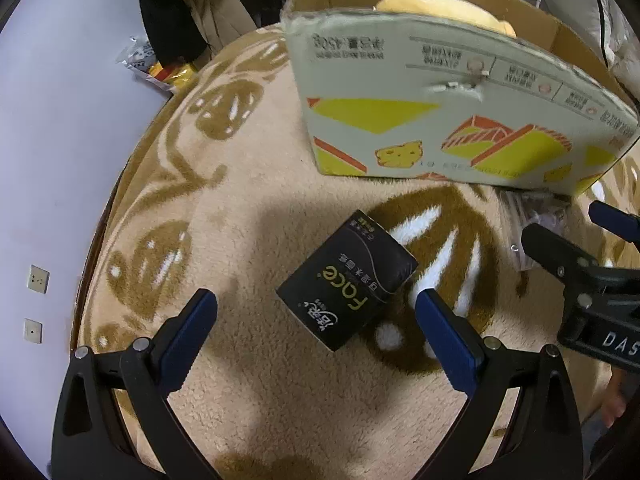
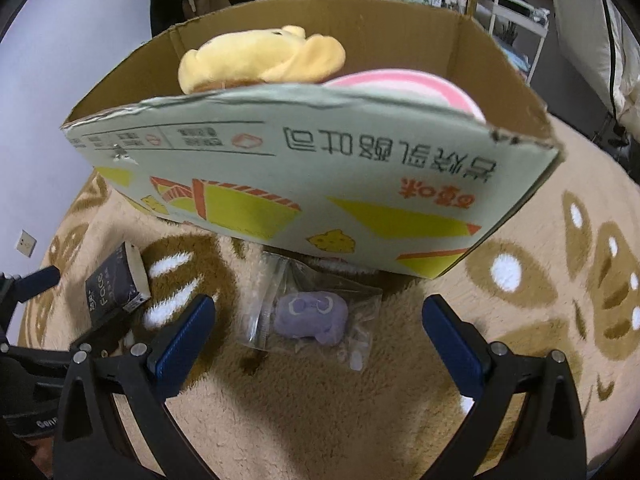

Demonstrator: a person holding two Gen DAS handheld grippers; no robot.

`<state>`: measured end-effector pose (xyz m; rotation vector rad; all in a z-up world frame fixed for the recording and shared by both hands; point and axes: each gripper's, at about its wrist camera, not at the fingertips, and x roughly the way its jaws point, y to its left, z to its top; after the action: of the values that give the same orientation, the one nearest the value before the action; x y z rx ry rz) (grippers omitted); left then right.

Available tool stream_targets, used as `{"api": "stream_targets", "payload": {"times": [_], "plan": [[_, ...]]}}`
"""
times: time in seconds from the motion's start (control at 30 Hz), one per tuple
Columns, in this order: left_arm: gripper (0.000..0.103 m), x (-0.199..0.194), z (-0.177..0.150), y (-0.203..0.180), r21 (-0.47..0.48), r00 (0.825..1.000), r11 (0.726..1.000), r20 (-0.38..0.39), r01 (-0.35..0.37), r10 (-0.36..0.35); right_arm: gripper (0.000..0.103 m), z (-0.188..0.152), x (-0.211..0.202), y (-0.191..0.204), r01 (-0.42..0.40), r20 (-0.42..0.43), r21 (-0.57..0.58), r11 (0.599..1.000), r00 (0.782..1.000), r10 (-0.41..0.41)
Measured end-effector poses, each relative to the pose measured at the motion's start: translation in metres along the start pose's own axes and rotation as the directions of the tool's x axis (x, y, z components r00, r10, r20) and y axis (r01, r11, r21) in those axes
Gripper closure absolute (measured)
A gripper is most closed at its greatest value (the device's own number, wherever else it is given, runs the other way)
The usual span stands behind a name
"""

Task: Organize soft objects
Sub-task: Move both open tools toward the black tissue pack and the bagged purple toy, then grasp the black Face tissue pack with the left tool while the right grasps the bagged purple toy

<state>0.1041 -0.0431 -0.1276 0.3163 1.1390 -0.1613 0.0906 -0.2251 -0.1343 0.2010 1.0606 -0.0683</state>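
A black tissue pack [image 1: 347, 280] lies on the plush blanket, just ahead of my open, empty left gripper [image 1: 316, 304]; it also shows in the right wrist view [image 2: 114, 289]. A small purple plush in a clear bag [image 2: 310, 314] lies ahead of my open, empty right gripper [image 2: 319, 312], close to the cardboard box [image 2: 320, 176]. The open box [image 1: 452, 120] holds a yellow plush toy [image 2: 260, 60], also visible in the left wrist view [image 1: 444, 10], and a pink-and-white soft item [image 2: 408, 86].
The beige blanket with brown leaf pattern [image 1: 248, 392] covers the surface. The right gripper's body [image 1: 592, 280] shows at the left view's right edge. Snack packets [image 1: 160, 66] lie beyond the blanket's far left. A wall and clutter stand behind the box.
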Motion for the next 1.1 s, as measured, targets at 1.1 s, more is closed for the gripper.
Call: {"api": "stream_targets", "payload": {"times": [1.1], "plan": [[0.002, 0.039, 0.01, 0.008, 0.004, 0.998, 1.0, -0.054, 0.026, -0.026, 0.0, 0.013, 0.056, 0.018, 0.097, -0.08, -0.01, 0.995, 0.992, -0.097]]}}
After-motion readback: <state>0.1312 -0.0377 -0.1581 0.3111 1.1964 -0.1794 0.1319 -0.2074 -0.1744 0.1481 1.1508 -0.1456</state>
